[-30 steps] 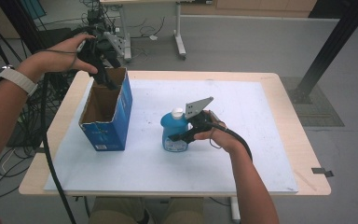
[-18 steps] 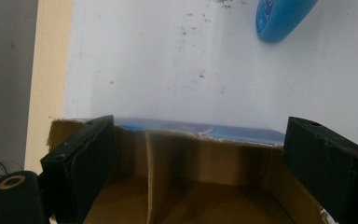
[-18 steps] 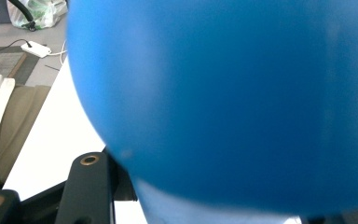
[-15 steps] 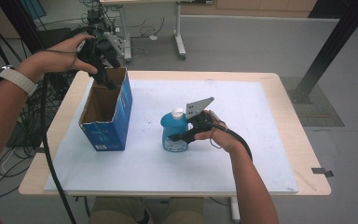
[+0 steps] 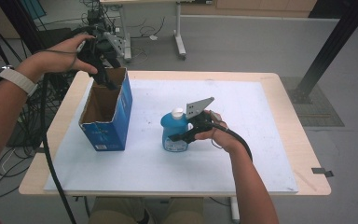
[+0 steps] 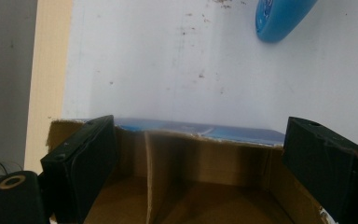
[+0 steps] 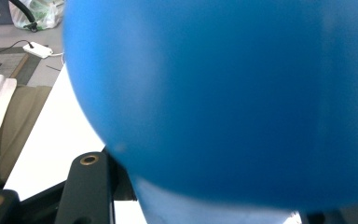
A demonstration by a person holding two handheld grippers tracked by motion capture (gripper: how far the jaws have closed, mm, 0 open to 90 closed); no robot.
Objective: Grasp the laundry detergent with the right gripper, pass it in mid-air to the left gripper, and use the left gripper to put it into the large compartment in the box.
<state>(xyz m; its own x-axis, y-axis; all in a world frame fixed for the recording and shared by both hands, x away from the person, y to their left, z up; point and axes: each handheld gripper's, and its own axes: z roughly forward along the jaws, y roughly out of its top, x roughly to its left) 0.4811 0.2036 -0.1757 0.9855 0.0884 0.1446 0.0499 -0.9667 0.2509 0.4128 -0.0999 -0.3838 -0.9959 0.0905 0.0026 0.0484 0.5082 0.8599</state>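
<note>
Nothing moved since earlier frames, both hands hold position
Right gripper (image 5: 186,135) clamped on blue bottle (image 5: 173,130), its label blurred; left gripper (image 5: 103,74) jaws apart over box (image 5: 109,123) rim, box bottom cut off

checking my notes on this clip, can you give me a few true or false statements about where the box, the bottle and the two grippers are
1. The right gripper is shut on the blue bottle. True.
2. The bottle lies flat on its side. False: it stands upright on the white mat, white cap on top.
3. The left gripper is at the far rim of the cardboard box, jaws spread wide. True.
4. The bottle is already inside the box. False: it stands on the mat to the right of the box, apart from it.
5. The box is closed on top. False: its top is open and the brown inside shows.
</note>
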